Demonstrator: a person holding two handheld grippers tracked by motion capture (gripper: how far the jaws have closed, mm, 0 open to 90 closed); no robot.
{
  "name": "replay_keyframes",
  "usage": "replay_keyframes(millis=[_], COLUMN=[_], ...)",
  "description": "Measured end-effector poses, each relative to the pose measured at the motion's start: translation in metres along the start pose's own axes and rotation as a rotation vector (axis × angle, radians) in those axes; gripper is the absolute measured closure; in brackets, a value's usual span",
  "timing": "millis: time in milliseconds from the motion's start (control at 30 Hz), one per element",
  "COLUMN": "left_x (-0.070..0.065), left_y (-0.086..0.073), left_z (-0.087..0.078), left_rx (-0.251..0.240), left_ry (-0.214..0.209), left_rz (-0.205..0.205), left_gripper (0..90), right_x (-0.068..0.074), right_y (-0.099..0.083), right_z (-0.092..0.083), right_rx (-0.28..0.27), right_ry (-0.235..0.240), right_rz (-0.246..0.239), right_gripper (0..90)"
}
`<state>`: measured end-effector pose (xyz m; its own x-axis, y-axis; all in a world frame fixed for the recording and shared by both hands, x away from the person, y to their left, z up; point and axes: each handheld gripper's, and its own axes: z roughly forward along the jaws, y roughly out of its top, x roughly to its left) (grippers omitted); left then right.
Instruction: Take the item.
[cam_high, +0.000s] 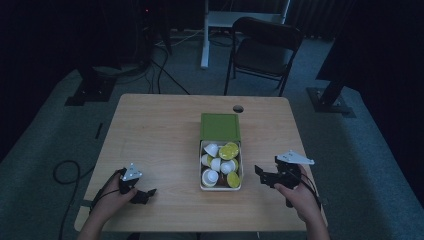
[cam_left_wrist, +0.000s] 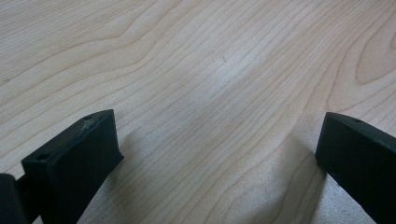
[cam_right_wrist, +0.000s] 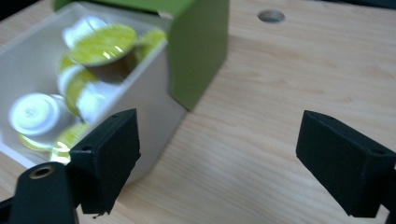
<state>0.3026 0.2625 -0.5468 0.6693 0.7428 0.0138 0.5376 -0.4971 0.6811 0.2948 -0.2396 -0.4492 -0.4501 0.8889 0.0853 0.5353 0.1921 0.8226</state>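
Seen from the high view: a white box (cam_high: 220, 186) of yellow-and-white capsules (cam_high: 228, 150) near the middle of a wooden table (cam_high: 155, 135), its green lid (cam_high: 220, 126) lying flat just beyond the box's far end. Left of the box and well apart from it, the left gripper (cam_high: 145, 196) low at the table's near edge, held in the left hand (cam_high: 112, 199). Right of the box and near it, the right gripper (cam_high: 261, 175) in the right hand (cam_high: 295, 192), jaws aimed toward the box's right wall. From the left gripper view: bare wood grain, two black jaws spread wide, nothing between them, well away from the box. From the right gripper view: jaws also standing wide with nothing gripped, box wall (cam_right_wrist: 144, 88) just behind the left jaw, blurred capsules (cam_right_wrist: 100, 39) inside, green lid (cam_right_wrist: 198, 51) behind the box, a round hole (cam_right_wrist: 271, 16) in the table farther off past the lid. Judged step: approach to the box, no capsule picked yet. Next move likely calls for bringing the right gripper over the box's rim, choosing one capsule lying free on top, lowering the spread jaws on either side of it, then closing gently so as not to crush the foil or drag the light box.
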Motion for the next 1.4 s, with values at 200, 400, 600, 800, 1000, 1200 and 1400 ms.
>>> replay_keyframes(millis=[200, 400, 600, 800, 1000, 1200, 1400], left_x=[0.0, 0.0, 0.0, 0.0, 0.0, 0.0, 0.0], left_y=[0.0, 0.0, 0.0, 0.0, 0.0, 0.0, 0.0], left_z=[0.0, 0.0, 0.0, 0.0, 0.0, 0.0, 0.0], left_rx=[-0.001, -0.001, -0.004, -0.002, -0.002, -0.002, -0.003], left_ry=[0.0, 0.0, 0.0, 0.0, 0.0, 0.0, 0.001], left_rz=[0.0, -0.001, -0.004, -0.003, -0.001, -0.002, -0.001], left_gripper=[0.0, 0.0, 0.0, 0.0, 0.0, 0.0, 0.0], right_x=[0.009, 0.016, 0.023, 0.029, 0.036, 0.04, 0.046], right_y=[0.015, 0.026, 0.034, 0.038, 0.044, 0.047, 0.052], right_z=[0.001, 0.005, 0.013, 0.023, 0.034, 0.042, 0.055], right_rx=[-0.024, -0.034, -0.036, -0.027, -0.025, -0.026, -0.01], right_ry=[0.032, 0.065, 0.088, 0.118, 0.163, 0.19, 0.216], right_rz=[-0.022, -0.046, -0.075, -0.083, -0.102, -0.118, -0.136], right_gripper=[12.9, 12.9, 13.0, 13.0, 13.1, 13.1, 13.3])
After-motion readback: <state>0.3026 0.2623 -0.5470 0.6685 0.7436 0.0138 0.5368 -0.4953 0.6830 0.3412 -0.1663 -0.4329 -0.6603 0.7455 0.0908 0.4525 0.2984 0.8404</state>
